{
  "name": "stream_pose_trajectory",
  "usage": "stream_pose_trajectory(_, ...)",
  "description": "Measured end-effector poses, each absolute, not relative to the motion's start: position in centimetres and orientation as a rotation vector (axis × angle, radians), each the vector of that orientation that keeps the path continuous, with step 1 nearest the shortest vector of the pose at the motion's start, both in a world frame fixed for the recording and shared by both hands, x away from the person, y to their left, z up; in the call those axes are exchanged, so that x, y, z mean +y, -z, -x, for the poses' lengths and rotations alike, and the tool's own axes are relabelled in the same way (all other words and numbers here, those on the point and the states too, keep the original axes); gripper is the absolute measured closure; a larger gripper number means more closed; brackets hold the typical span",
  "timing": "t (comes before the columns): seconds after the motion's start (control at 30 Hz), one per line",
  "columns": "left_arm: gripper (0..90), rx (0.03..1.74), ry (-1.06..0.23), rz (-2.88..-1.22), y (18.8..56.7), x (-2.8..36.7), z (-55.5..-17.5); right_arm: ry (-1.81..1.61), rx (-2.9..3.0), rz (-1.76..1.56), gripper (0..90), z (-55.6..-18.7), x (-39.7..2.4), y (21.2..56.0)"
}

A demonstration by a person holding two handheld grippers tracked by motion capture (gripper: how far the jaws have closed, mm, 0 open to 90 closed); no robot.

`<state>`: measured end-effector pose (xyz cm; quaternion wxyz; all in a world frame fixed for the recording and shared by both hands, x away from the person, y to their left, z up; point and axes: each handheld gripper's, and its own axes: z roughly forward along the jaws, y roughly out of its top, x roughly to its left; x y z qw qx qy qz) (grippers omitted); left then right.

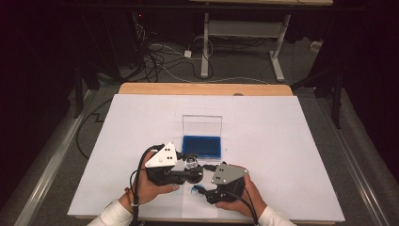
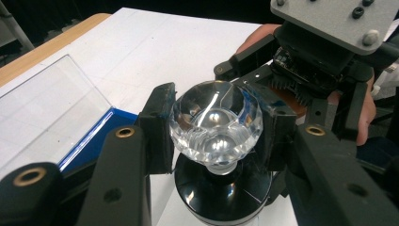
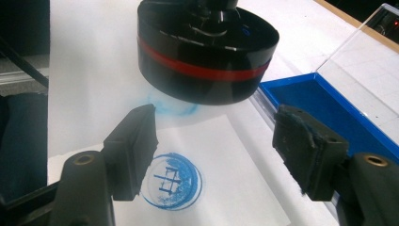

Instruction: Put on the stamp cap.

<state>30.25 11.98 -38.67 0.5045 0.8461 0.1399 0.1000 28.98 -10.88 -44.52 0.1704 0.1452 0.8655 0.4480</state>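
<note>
High view: left gripper [image 1: 188,165] clenches the stamp [image 1: 192,170] near the ink pad [image 1: 202,146] on the tabletop [image 1: 282,141].

Left gripper view: jaws grasp the stamp's clear knob [image 2: 215,123], likely slippery and rigid; best gripped there.

Right gripper view: right gripper [image 3: 214,150] released, over a blue print [image 3: 171,187] on paper [image 3: 226,188].

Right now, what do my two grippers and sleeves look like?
Both are black two-jaw grippers: the left gripper and right gripper each carry a grey three-cornered plate with dark screws and trail a black cable. The right's pads show blue ink stains. Sleeves are white.
</note>
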Motion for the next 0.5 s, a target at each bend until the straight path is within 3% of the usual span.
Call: stream_pose_trajectory(0.5, 54.5, 0.338, -0.282, -2.047, 38.3, 12.7, -30.3, -1.234, 2.403, -0.463, 30.1, -29.6, -12.2, 44.0)
